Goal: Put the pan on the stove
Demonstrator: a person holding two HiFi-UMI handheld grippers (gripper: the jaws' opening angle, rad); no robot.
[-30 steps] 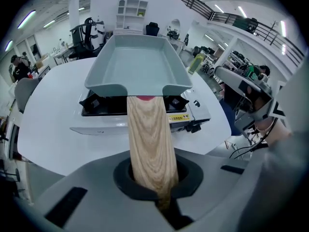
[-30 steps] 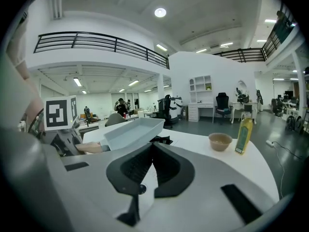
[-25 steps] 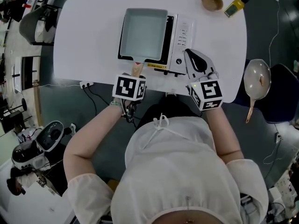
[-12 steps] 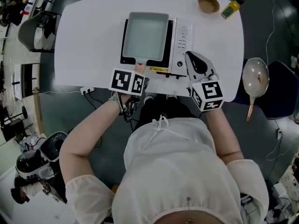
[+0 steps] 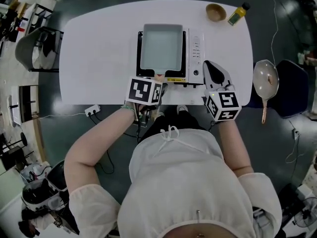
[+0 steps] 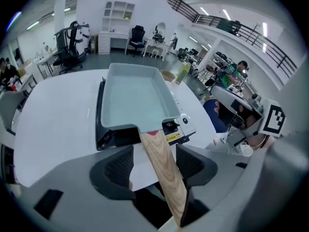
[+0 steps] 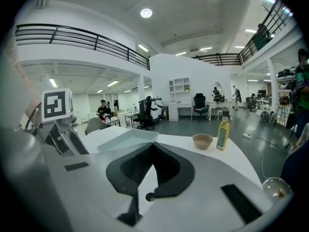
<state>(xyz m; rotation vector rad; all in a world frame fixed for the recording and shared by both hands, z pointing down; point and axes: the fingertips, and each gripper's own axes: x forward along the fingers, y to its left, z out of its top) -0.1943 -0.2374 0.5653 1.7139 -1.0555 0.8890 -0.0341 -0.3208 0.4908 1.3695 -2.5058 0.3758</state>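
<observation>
A pale grey rectangular pan [image 5: 161, 46] sits on the black top of the white stove [image 5: 195, 48] on the white table [image 5: 99, 48]. Its wooden handle [image 6: 161, 168] points toward me and runs between the jaws of my left gripper [image 5: 157, 86]. Those jaws are opening; in the left gripper view the left gripper [image 6: 154, 151] shows a clear gap on the handle's left side. My right gripper [image 5: 214, 68] rests at the stove's front right corner, shut with nothing in it. In the right gripper view, the pan [image 7: 128, 140] lies beyond the right gripper [image 7: 152, 146], to its left.
A small wooden bowl [image 5: 216, 12] and a yellow oil bottle [image 5: 236, 14] stand at the table's far right corner. A second round pan [image 5: 265, 81] lies on a dark chair right of the table. Cables and a power strip [image 5: 90, 112] hang below the front edge.
The head camera has shifted, so table and stove sit lower and further right in view. The pan stays on the stove; both grippers keep their places by it.
</observation>
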